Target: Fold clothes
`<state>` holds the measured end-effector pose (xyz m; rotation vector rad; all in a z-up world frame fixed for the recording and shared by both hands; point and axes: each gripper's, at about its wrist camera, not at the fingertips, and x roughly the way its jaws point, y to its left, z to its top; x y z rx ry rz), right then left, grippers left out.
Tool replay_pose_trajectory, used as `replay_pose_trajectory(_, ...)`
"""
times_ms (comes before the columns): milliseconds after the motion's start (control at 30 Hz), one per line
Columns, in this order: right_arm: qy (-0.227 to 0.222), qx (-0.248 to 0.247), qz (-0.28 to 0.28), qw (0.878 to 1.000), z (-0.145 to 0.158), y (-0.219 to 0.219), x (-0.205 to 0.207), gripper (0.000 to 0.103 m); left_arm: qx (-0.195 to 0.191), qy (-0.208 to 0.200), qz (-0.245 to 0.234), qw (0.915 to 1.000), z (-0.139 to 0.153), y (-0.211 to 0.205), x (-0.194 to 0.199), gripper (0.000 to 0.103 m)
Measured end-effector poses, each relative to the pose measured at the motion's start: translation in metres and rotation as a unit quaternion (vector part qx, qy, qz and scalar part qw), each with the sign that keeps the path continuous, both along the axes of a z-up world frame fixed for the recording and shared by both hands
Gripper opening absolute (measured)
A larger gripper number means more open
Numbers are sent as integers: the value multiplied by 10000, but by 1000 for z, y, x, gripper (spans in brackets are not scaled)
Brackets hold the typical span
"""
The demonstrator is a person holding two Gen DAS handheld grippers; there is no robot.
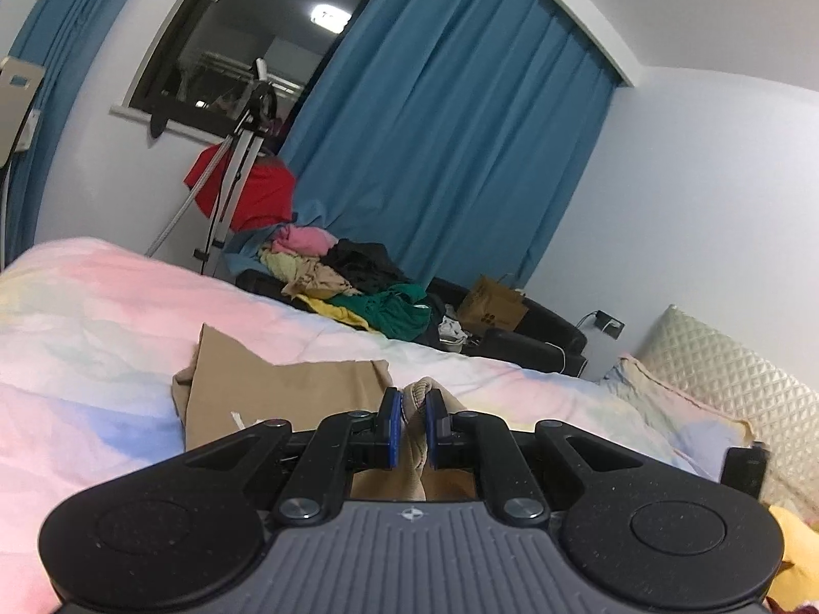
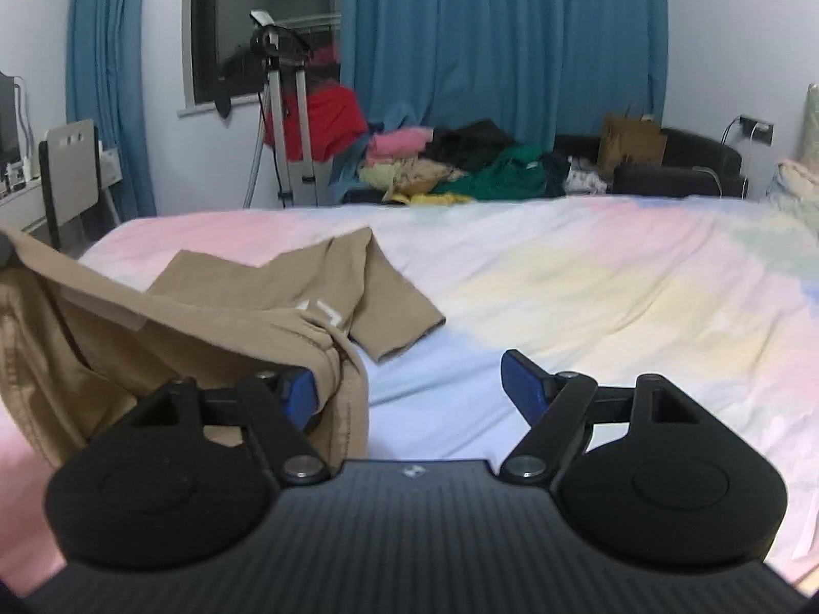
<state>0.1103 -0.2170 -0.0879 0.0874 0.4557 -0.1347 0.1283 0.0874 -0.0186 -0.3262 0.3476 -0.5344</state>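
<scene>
One tan garment (image 2: 215, 302) on the bed (image 2: 588, 276), toward its left side in the right wrist view; thin matte fabric, stitched hems, a short sleeve lying flat and pointing toward the bed's middle, a pale printed mark near that sleeve. Left portion lifted off the cover and draped in loose folds; remainder flat on the pastel patchwork bedding.

Left gripper (image 1: 414, 422): blue pads drawn close together, pinching a ribbed tan edge of the garment (image 1: 286, 399) that bunches up between them. Rest of the cloth spread ahead and to the left, a small white tag showing on it.

Right gripper (image 2: 409, 386): jaws spread wide. Left finger (image 2: 299, 394) touching the hanging fold of fabric; right finger over bare bedding. Nothing clamped.

Past the bed's far edge: tripod (image 2: 286, 117), mixed clothes pile (image 2: 460, 163) on a dark sofa, brown paper bag (image 2: 632, 146), blue curtains (image 2: 501, 41).
</scene>
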Motion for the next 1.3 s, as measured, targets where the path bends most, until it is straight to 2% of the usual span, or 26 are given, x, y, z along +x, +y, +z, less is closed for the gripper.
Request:
replay_pose_trajectory(33,15,217,197,9996,-2,-1,3,57,21,-18,6,10000,1,1,-1,10)
replay_pose_trajectory(67,40,505,470,9976,-5,-2,8,32,22,0,-6,10000,2,2,-1,10)
replay_pose_trajectory(100,33,636,642,9959,-5,-1,12,20,23,33,-11,10000,2,4,-1,10)
replay_pose_trajectory(167,-28,675,836,9942,-5,3,17,9,73,105,47,9999,-1,6,-3,11)
replay_pose_trajectory(233,-234,656,986,9927,0,7,15,9,214,269,137,9993,-5,6,-2,11)
replay_pose_trajectory(333,-552,917,1226,9867,10,8,6,8,429,519,272,9974,-12,7,-1,12)
replay_pose_trajectory(433,-787,1104,1405,9807,18,8,-1,8,779,692,484,9934,-18,2,-3,20)
replay_pose_trajectory(500,-943,1229,1524,9761,24,7,-6,8,1047,746,637,9896,-21,-4,-6,39)
replay_pose_trajectory(600,-1071,1403,1630,9707,29,7,-10,8,1549,790,867,9809,-25,-16,-13,59)
replay_pose_trajectory(667,-1061,1480,1659,9692,30,7,-11,8,1798,805,920,9761,-29,-27,-18,67)
replay_pose_trajectory(800,-1027,1567,1651,9683,33,7,-16,8,1493,932,777,9813,-38,-40,-36,77)
replay_pose_trajectory(900,-991,1687,1653,9666,32,4,-18,8,1685,658,932,9791,-41,-56,-54,79)
replay_pose_trajectory(1033,-1075,1794,1697,9630,32,3,-23,8,2083,570,1467,9653,-53,-81,-56,79)
replay_pose_trajectory(1167,-1199,1775,1513,9650,31,3,-30,8,1569,787,2240,9587,-61,-73,-53,75)
replay_pose_trajectory(1233,-1263,1677,1274,9694,31,1,-32,8,1387,917,2704,9483,-61,-62,-54,76)
replay_pose_trajectory(1300,-1320,1639,1044,9720,30,-2,-34,8,1404,902,2967,9403,-59,-55,-58,79)
